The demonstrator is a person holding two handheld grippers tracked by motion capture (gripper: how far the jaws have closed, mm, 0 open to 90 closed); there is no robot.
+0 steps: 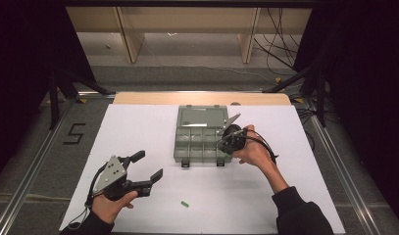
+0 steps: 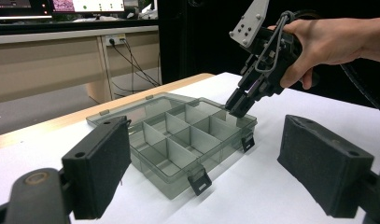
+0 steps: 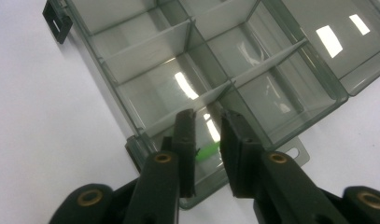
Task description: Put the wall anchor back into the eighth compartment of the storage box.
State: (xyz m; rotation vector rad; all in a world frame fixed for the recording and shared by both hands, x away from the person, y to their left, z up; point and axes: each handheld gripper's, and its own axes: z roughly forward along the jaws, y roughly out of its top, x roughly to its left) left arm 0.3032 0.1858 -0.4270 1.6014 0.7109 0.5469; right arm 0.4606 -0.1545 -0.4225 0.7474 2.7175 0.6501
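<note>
Step in hand: drop small green piece (image 3: 207,151) into near-right compartment of compartment box (image 1: 203,139).

Right gripper (image 3: 207,126): jaws slightly parted, pads off piece; piece between them, over compartment floor. Widen jaws gradually, lift straight up, avoid dividers.

Right hand (image 1: 256,149) tilts gripper steeply down over box corner.

Left gripper (image 1: 149,166): wide open, empty, near-left on table.

Second green piece (image 1: 185,204) lies at near edge.

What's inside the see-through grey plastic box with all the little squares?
One small green piece lies in a corner compartment of the clear grey box, partly hidden by the right gripper. The other compartments look empty.
</note>
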